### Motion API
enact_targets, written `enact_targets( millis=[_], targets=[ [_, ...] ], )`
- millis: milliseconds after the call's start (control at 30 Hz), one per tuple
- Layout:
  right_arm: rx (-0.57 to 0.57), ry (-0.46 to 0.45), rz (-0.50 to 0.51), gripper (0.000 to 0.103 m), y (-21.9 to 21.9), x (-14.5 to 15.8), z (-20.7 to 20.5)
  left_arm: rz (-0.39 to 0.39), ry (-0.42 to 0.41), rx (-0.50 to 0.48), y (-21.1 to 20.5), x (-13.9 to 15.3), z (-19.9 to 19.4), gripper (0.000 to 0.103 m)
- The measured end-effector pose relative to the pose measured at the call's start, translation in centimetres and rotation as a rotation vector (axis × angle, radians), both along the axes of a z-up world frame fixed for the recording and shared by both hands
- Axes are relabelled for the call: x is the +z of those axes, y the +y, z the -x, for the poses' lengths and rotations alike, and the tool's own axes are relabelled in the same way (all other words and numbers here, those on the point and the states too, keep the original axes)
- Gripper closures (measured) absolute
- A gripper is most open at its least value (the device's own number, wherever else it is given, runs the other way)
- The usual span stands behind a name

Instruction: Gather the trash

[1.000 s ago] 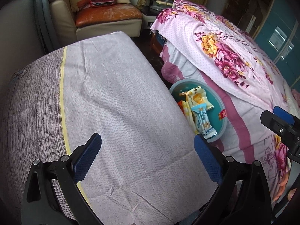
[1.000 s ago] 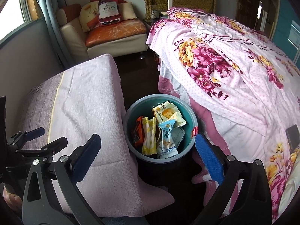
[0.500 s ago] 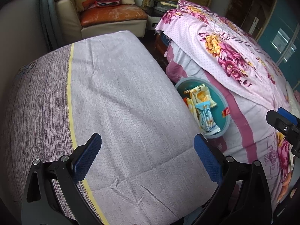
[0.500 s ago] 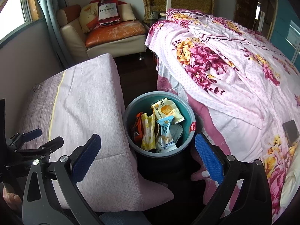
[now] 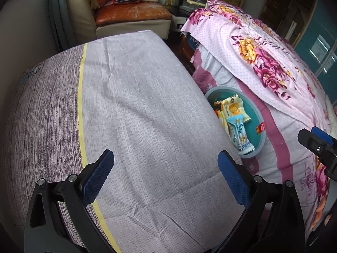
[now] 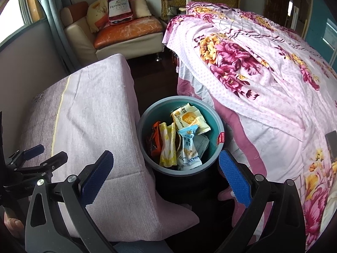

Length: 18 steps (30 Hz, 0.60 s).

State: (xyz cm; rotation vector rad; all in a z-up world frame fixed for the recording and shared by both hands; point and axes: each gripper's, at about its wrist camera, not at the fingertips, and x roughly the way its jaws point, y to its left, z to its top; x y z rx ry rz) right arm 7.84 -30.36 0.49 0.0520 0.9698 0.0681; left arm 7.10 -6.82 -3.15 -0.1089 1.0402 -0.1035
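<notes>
Wrappers [image 6: 181,141] lie inside the bin [image 6: 217,122], which stands on the dark floor [image 6: 151,78] between the cloth-covered desk [image 6: 92,113] and the bed [image 6: 263,78]. I count a cream packet uppermost, a pale blue one, a yellow one and an orange one at the left wall; a red sticker sits on the bin's rim. My right hand-held gripper [image 6: 165,181] hangs above the bin's near edge, fingers spread wide, nothing between them. My left hand-held gripper [image 5: 165,180] is over the desk cloth [image 5: 137,116], likewise spread and empty. From the left view the bin [image 5: 260,113] shows just past the desk's right edge, touching the bed skirt. An armchair [image 6: 126,35] stands at the far wall.
</notes>
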Motion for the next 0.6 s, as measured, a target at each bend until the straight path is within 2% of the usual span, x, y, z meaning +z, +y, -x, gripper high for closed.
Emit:
enact_targets(
  millis=[600],
  targets=[
    [-0.005, 0.032, -0.01, 0.007, 0.5, -1.7, -1.6, -0.002, 0.008, 0.016, 0.6, -1.2, -0.8, 0.004]
  ],
)
